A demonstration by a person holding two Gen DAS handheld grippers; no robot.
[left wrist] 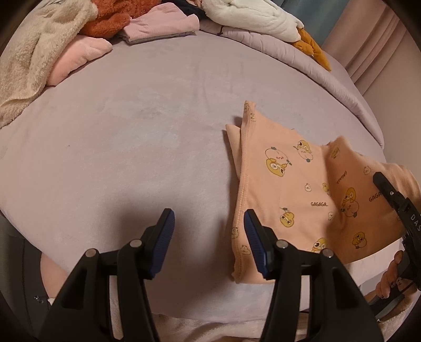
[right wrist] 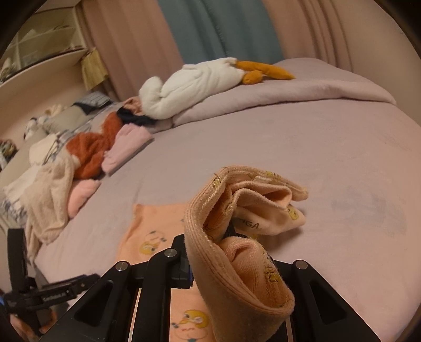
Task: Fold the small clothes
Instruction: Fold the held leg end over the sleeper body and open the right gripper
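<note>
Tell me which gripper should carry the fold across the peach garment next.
Right. The right gripper already pinches the peach garment by its bunched edge, lifted off the bed. The left gripper is open, its fingers holding nothing.

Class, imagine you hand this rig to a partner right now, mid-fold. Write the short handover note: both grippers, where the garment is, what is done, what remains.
Left gripper: open, holding nothing, poised at the garment's left edge.
Right gripper: shut on a bunched edge of the peach printed garment, lifting that side off the bed.
Garment: its left part lies flat on the bed; the right side is raised.
Done: one side picked up to fold over.
Left: lay the lifted side across, release, smooth, finish the fold. The pile of other clothes at the far end looks unsorted.
</note>
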